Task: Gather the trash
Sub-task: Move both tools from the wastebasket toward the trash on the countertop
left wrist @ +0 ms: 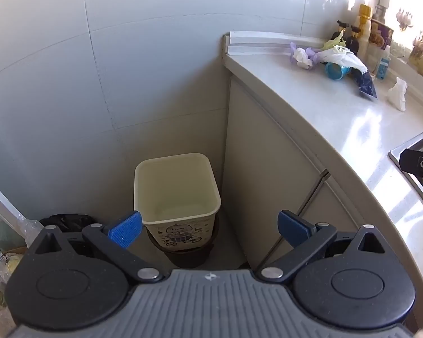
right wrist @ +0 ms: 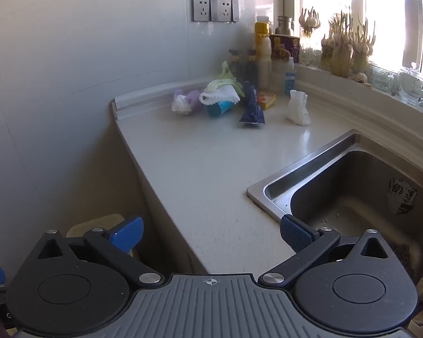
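both grippers sit spread wide with nothing in them: left gripper (left wrist: 210, 229) hangs over the cream square plastic bin (left wrist: 177, 188) on the floor by the cabinet, right gripper (right wrist: 210, 233) faces the pale stone countertop (right wrist: 200, 163). trash is clustered at the back: crumpled white tissue (right wrist: 297, 108), dark blue foil snack bag (right wrist: 251, 107), tipped teal plastic cup (right wrist: 218, 109). all looks light and squashy; i'd pinch the tissue mid-wad, and watch the foil for slipping.
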{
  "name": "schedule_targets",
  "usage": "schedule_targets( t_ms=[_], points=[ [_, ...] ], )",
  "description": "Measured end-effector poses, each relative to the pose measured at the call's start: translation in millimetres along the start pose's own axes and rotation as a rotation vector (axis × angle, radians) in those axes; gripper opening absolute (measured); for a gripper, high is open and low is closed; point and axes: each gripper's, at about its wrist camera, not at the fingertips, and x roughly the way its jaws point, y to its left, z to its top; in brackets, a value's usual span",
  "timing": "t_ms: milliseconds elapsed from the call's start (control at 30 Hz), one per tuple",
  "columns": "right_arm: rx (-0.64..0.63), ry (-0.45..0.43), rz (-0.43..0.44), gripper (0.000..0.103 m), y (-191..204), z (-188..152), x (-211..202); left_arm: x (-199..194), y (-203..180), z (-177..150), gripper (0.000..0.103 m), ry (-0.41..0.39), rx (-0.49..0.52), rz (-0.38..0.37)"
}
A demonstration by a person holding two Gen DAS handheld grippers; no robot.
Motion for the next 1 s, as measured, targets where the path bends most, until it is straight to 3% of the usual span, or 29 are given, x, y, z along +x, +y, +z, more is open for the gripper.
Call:
schedule_targets(
  t_ms=[1000],
  points=[
    [-0.055,0.034,-0.014,0.103,4,17,27,24,-13,15,0.103,0.007,0.017,0.011]
  ],
)
